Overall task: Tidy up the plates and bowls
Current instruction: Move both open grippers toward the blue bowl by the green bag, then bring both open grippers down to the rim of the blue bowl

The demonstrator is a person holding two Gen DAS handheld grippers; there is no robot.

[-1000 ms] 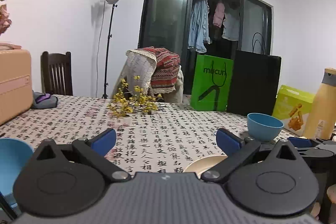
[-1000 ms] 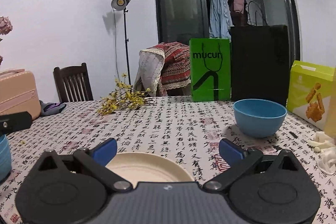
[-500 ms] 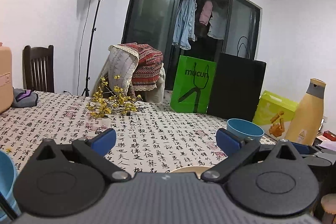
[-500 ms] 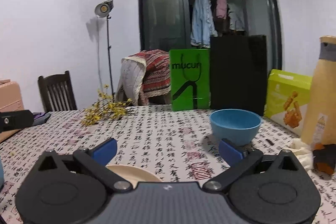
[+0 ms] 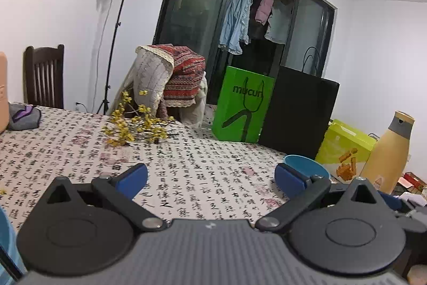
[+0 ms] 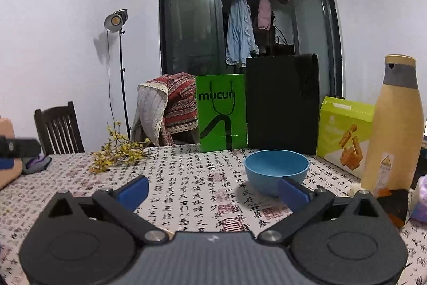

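Observation:
A blue bowl (image 6: 276, 168) stands upright on the patterned tablecloth (image 6: 186, 178), just beyond my right gripper's (image 6: 213, 191) right fingertip. That gripper is open and holds nothing. In the left wrist view the same blue bowl (image 5: 307, 164) shows partly behind the right finger of my left gripper (image 5: 210, 178), which is also open and empty. A second blue bowl (image 5: 5, 234) peeks in at the bottom left edge. Only a cream sliver of a plate (image 6: 167, 232) shows under the right gripper's body.
Yellow flower sprigs (image 6: 117, 151) lie at the table's back left. A green bag (image 6: 221, 114), a black bag (image 6: 283, 106), a lime box (image 6: 344, 130) and a tall tan bottle (image 6: 395, 124) line the back and right. A chair (image 5: 44, 76) stands behind.
Both views have tilted up and swung right. The cream plate has slid out of sight under the gripper bodies, and the blue bowl now sits closer to the right gripper.

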